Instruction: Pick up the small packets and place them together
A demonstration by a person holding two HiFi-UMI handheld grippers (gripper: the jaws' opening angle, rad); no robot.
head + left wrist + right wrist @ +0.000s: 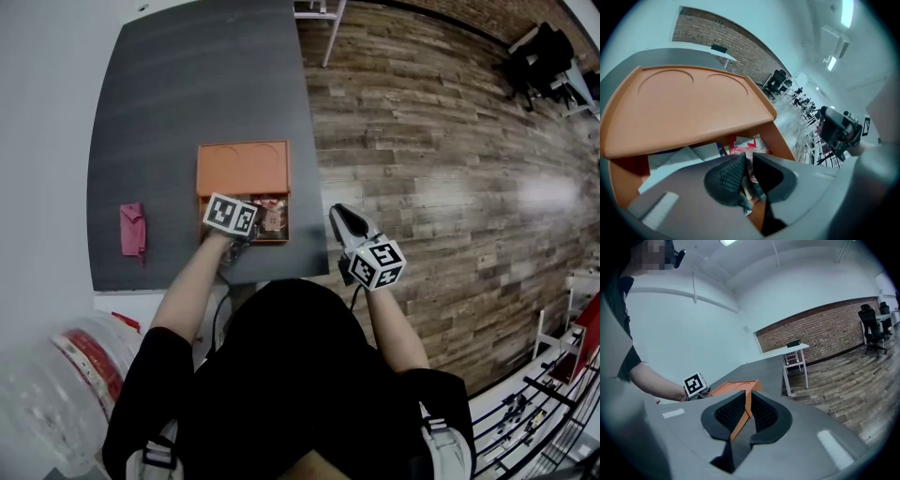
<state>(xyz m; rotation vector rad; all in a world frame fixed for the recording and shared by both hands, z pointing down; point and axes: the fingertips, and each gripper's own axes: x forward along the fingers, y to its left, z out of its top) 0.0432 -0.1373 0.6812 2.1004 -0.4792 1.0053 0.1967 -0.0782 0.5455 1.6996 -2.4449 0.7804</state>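
Red-and-white packets [273,217] are lying loose inside the orange box [242,169], which is sitting open on the dark desk [187,94] with its lid folded back flat. I am working the left gripper [747,165] down into that box. Its fingers [727,177] are standing almost together, and they look to be pinching one small packet [752,177], whose thin edge is showing in the narrow gap between the pads. More packets are resting just beyond it against the far wall of the box.

I am holding the right gripper [749,411] off the desk's right edge, well apart from the box. Its fingers are nearly closed on nothing. The orange seen through their slit is only the box farther off.

Over on the left of the desk a pink thing [132,228] is lying alone. Whether it is a pouch or a cloth, I cannot tell.

I am judging this to be the pick-up step, with the grip just being made. Next I am expecting to lift straight up, checking that the packet is coming clear of the box wall and of the packets beside it, then carry it to one gathering spot. A thin, slippery packet could easily slide out.
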